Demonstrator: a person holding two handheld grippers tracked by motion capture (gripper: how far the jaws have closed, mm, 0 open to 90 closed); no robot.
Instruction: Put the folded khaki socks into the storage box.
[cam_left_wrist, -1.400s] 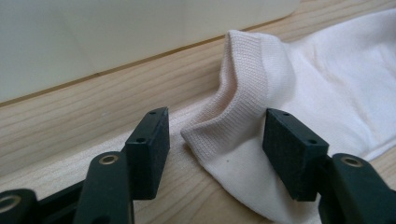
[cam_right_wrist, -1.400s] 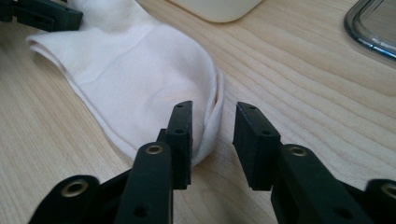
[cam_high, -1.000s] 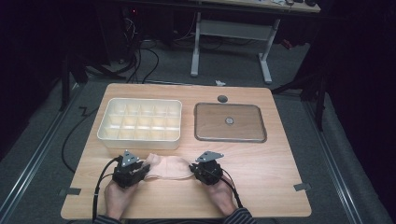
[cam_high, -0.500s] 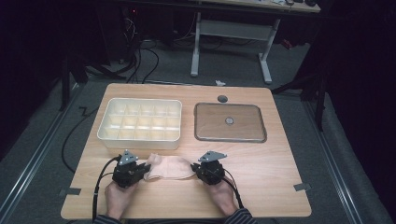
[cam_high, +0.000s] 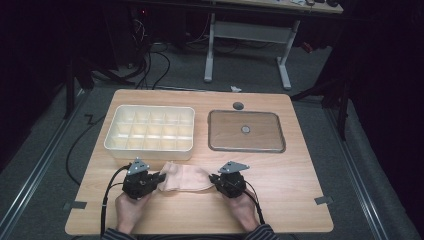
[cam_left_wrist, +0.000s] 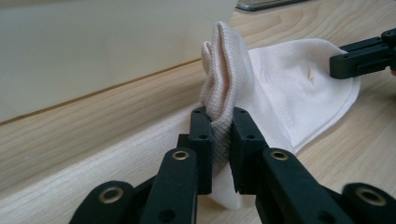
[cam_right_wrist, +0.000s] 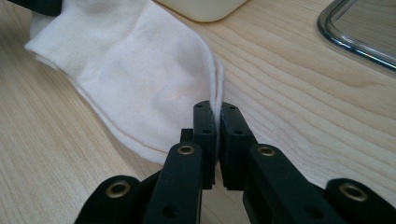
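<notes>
The left gripper (cam_left_wrist: 220, 126) had just closed its jaws on the bunched cuff of the sock (cam_high: 184, 176); the right gripper (cam_right_wrist: 218, 122) jaws clamped the opposite end, flat on the surface (cam_high: 280, 200).

The left gripper (cam_high: 159, 179) sat at about seven o'clock in the high view, its jaws pointing toward three o'clock. They had just been closing and were pinched on the bunched cuff of a pale sock (cam_left_wrist: 280, 88). The left hand (cam_high: 131, 209) gripped the body from behind, forearm entering from six o'clock. The right gripper (cam_high: 214, 180) lay at about five o'clock, jaws pointing toward nine o'clock and pressed tight on the sock's opposite edge. The right hand (cam_high: 244, 210) held it low, striped sleeve at the bottom edge.
</notes>
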